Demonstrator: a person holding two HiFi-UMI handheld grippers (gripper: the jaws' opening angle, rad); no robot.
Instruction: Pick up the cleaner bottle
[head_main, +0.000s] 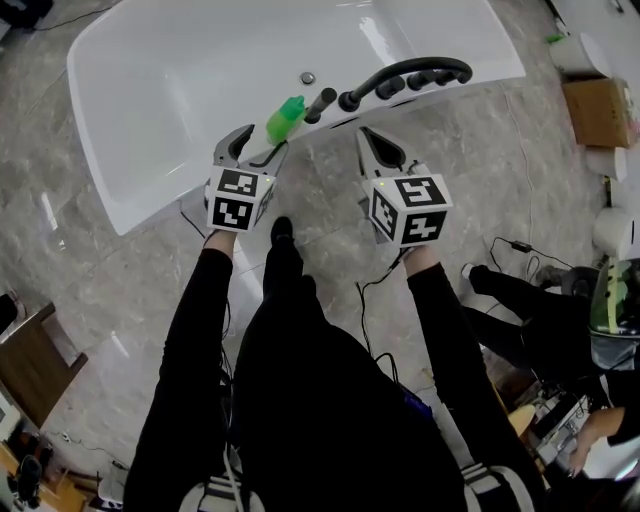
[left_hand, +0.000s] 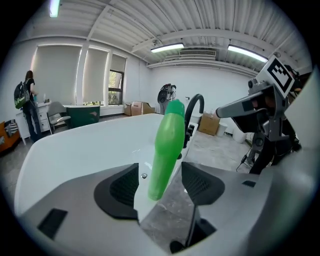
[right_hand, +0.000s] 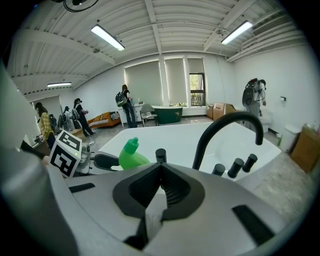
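The left gripper (head_main: 256, 143) is wide open around the green cleaner bottle (left_hand: 167, 147) but its pads are clear of it, so nothing is gripped yet. The right gripper (head_main: 371, 139) is closed and empty. Closing and lifting remain to be done.

White tub (head_main: 180, 90) set on grey marbled floor (head_main: 150, 270). On the tub's near rim, green bottle (head_main: 285, 119) upright, just left of a black knob (head_main: 320, 104). Further right along that rim, black arched faucet (head_main: 405, 70) with three more knobs (head_main: 415, 80). Drain (head_main: 307, 77) inside, behind the bottle. Box (head_main: 598, 110) on the floor beyond the tub's right end.
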